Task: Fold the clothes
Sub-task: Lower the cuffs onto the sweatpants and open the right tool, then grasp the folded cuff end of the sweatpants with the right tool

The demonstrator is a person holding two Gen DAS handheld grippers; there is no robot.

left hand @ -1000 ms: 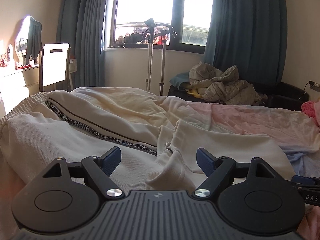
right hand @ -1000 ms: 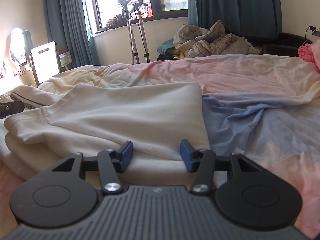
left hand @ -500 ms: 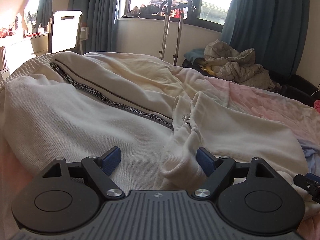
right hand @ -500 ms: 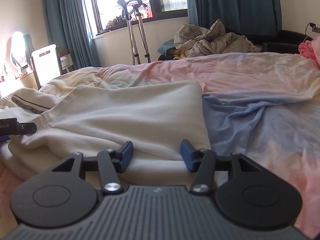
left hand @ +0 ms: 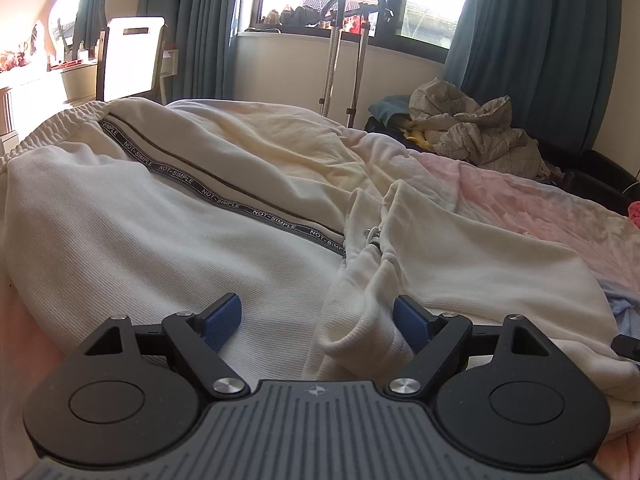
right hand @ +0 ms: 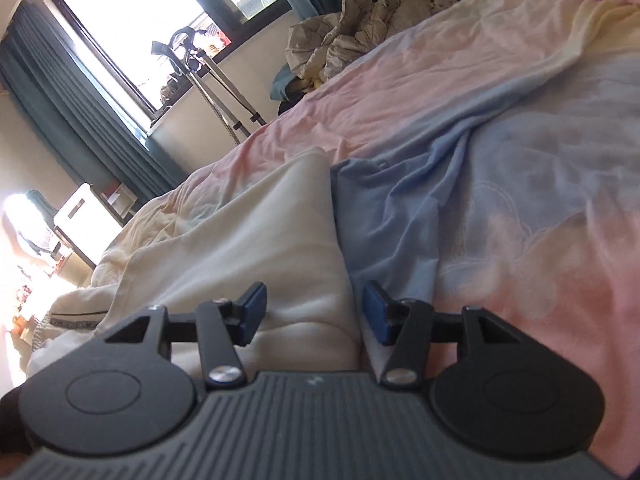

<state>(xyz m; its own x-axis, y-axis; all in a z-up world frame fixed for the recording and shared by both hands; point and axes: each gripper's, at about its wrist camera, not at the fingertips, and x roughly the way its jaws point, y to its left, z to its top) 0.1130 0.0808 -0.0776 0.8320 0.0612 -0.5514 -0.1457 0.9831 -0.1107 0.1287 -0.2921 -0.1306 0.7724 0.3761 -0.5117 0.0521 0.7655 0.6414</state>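
A cream garment (left hand: 168, 232) with a dark "NOT-SIMPLE" stripe (left hand: 248, 208) lies spread over the bed. In the left wrist view my left gripper (left hand: 317, 318) stands wide open low over it. A bunched cuff-like fold (left hand: 360, 332) lies between its blue pads (left hand: 222, 316), close to the right one. The right wrist view is strongly tilted. There my right gripper (right hand: 315, 312) is about half open and straddles the garment's folded right edge (right hand: 308, 304), where the cream cloth meets the blue part of the sheet. Its pads (right hand: 376, 314) do not press the cloth.
The pink and blue bed sheet (right hand: 520, 200) stretches to the right. Past the bed are a crumpled pile of bedding on a dark sofa (left hand: 472, 136), a garment steamer stand (left hand: 336, 40) under the window, a white chair (left hand: 132, 56) and a cluttered desk at left.
The right wrist view has rolled sharply and shifted right along the garment's edge. The left view has tipped down a little towards the cloth. Both jaws stand as before.
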